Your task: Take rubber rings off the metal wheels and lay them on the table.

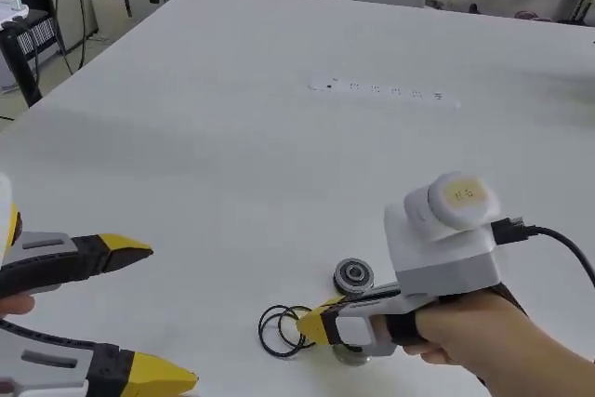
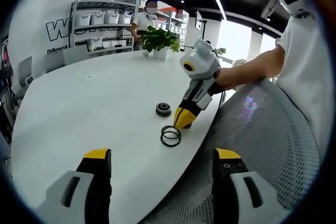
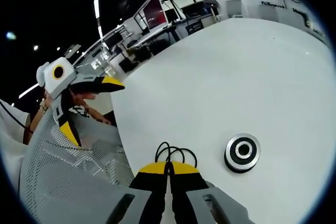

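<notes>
My head camera sits high at the near edge of the tabletop (image 1: 232, 118), facing forward and down. The left tool (image 1: 172, 315) enters at 8 o'clock and the right tool (image 1: 311, 323) at 5 o'clock. The left tool's camera rides low and looks across the tabletop past its own jaws at 6 o'clock, with the right tool at middle range. The right tool's camera sits very close to the surface, with the left tool at 9 o'clock. All three views share the rubber rings (image 1: 284, 330) and a metal wheel (image 1: 353, 275). The two tool cameras see them from opposing sides.
</notes>
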